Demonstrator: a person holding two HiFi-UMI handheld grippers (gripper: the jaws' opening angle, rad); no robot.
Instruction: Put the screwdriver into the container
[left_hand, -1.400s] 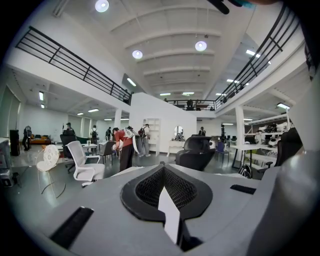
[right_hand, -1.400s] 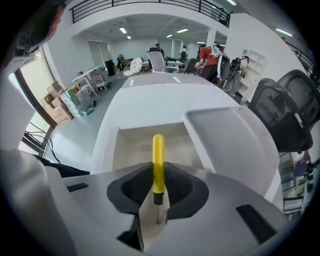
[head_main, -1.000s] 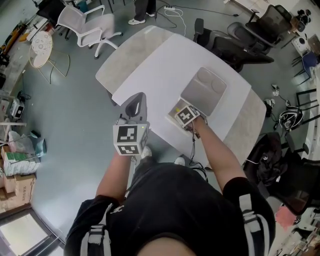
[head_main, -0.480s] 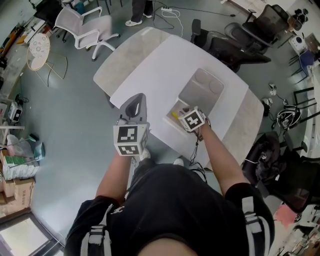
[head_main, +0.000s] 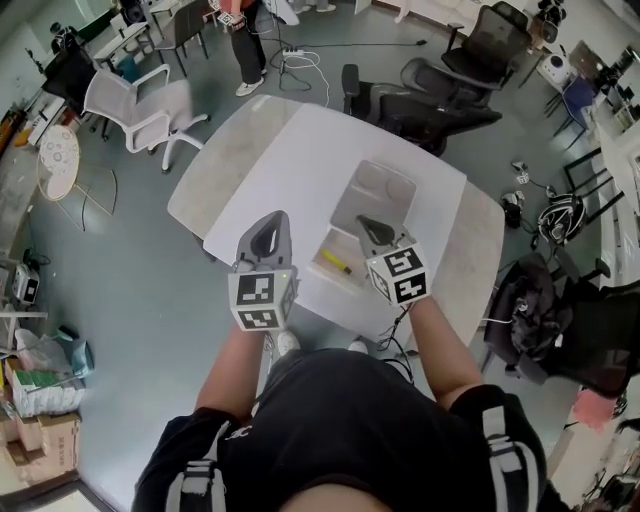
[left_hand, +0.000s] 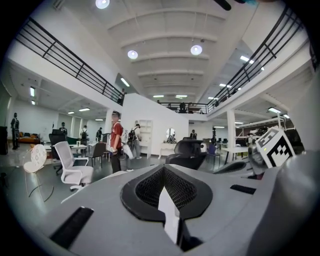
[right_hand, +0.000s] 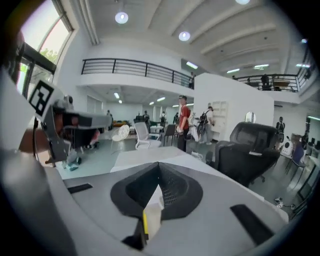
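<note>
A yellow screwdriver lies in the pale near compartment of the grey container, which sits on the white table. My right gripper is held above the container's near right corner, raised off it, jaws together and empty. To the left of the container, over the table's front edge, my left gripper is also shut and holds nothing. Both gripper views look out level across the room, with the left gripper and the right gripper showing closed jaws; neither shows the screwdriver.
Dark office chairs crowd the table's far side, and a white chair stands at the left. A person stands beyond the table near a floor cable. Bags and gear lie at the right.
My right gripper has lifted off the container's near compartment and drawn back toward me. The yellow screwdriver now lies uncovered in that compartment. The left gripper has hardly moved.
</note>
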